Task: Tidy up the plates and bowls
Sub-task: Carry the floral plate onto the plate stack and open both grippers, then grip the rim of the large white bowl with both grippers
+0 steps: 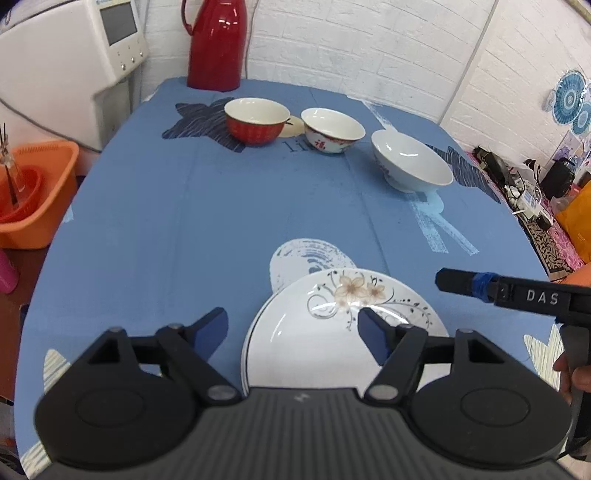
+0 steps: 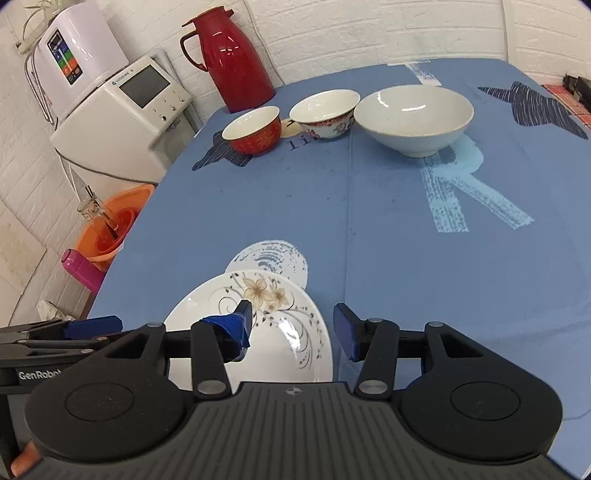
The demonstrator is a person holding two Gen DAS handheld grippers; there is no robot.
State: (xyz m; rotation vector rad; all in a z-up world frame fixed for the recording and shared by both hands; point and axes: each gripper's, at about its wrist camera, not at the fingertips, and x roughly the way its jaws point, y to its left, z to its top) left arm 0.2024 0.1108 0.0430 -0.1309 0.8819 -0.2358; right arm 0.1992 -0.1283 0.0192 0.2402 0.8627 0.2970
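Low in the frame, a floral plate (image 1: 332, 332) lies on the blue tablecloth (image 1: 184, 206), both grippers (image 1: 293, 325) (image 2: 293, 328) spread wide and empty over it; glazed, breakable ceramic, best pinched at the rim.

White brick wall (image 2: 369, 33) behind a blue-clothed table (image 2: 369, 206).
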